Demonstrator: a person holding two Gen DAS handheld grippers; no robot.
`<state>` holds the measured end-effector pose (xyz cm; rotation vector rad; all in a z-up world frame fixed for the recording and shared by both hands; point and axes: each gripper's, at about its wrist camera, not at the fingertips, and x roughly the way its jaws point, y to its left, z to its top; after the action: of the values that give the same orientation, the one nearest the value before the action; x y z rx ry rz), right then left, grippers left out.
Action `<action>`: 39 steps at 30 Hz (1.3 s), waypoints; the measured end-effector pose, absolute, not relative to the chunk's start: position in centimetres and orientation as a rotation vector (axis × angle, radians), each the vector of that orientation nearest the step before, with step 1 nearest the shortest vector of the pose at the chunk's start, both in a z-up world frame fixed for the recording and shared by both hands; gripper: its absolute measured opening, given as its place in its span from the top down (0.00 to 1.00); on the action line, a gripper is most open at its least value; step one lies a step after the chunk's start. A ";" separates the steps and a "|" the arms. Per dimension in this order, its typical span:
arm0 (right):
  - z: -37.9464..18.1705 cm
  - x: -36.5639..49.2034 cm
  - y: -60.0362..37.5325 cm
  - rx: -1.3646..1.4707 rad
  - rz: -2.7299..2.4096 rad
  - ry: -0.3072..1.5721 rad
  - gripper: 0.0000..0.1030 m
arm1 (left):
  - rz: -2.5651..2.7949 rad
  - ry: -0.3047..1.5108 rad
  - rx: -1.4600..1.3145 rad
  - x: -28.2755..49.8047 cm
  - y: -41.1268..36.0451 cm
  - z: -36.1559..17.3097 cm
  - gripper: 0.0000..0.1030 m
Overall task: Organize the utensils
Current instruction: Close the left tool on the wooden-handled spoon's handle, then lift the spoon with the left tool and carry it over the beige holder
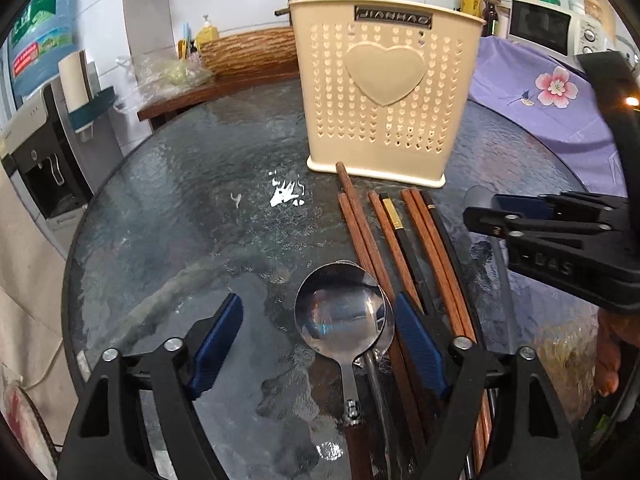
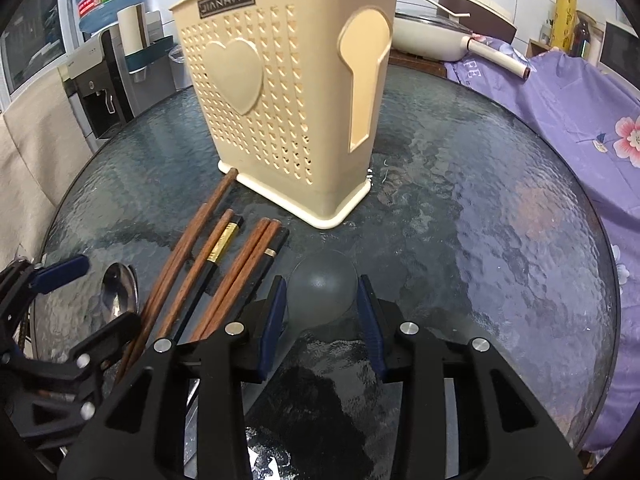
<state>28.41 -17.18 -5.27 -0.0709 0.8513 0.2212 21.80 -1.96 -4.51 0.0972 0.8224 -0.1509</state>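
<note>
Bare counter [image 1: 168, 208] lying open left of the cream holder [image 1: 384, 96], chopsticks [image 1: 400, 240] and spoons [image 1: 344, 312] crowding its front, purple cloth [image 2: 560, 112] bordering its right.

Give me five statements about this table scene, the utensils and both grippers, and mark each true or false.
1. The cream utensil holder stands upright on the glass table. True.
2. The chopsticks are already inside the holder. False: they lie flat on the glass in front of it.
3. The left gripper has a metal spoon between its open jaws. True.
4. The right gripper is clamped on a chopstick. False: its jaws flank a translucent spoon.
5. The holder bears a raised star. False: it bears a raised heart.
</note>
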 end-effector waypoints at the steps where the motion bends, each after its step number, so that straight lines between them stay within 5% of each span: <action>1: -5.2 28.4 -17.2 -0.070 0.224 0.852 0.64 | -0.149 0.828 0.086 22.0 -1.9 -4.6 0.32; 17: -5.2 27.6 -16.9 -0.068 0.247 0.850 0.64 | -0.181 0.837 0.036 22.0 -2.1 -4.6 0.55; 39: -1.9 25.6 -18.1 -0.017 0.299 0.718 0.64 | -0.219 0.735 -0.024 20.7 -0.6 -1.1 0.56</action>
<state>25.57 -18.09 -1.88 -0.0166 0.7177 0.2990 20.67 -0.58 -1.06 -0.0240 0.7353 -0.2193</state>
